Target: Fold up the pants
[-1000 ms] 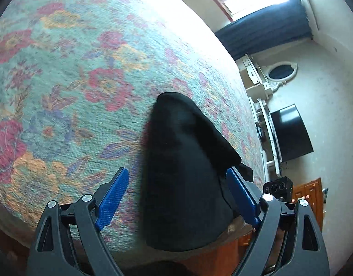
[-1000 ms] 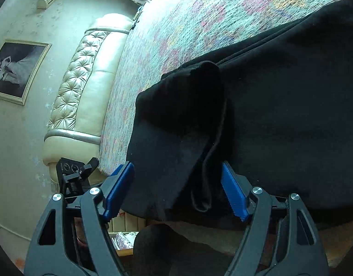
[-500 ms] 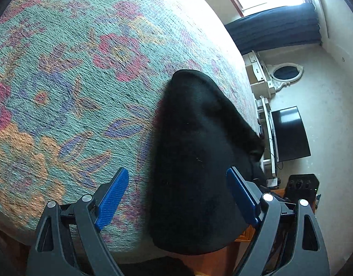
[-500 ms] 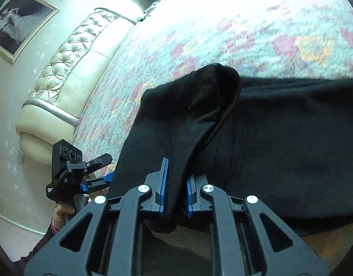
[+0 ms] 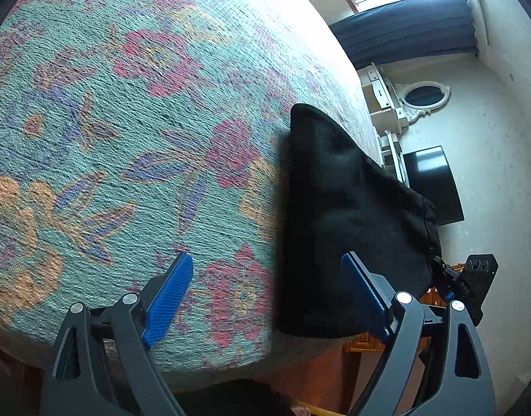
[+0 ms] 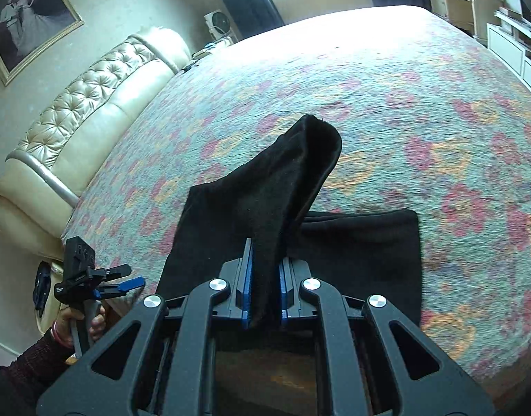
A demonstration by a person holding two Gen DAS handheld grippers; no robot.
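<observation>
Pants [image 6: 265,208], black, soft and limp, lie at the bed's [image 6: 404,86] near edge; right gripper [image 6: 265,298] jaws pinch a raised fold, left gripper [image 5: 265,294] jaws gape empty

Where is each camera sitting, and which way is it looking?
Left wrist: sits on the left tongs, looking along their open fingers across the flowery bedspread at the black pants; only the fingers show.
Right wrist: sits on the right tongs, shut on the lifted pants, facing the padded headboard; the person's left hand shows with the left tongs.
Both views share the pants and the bedspread.
</observation>
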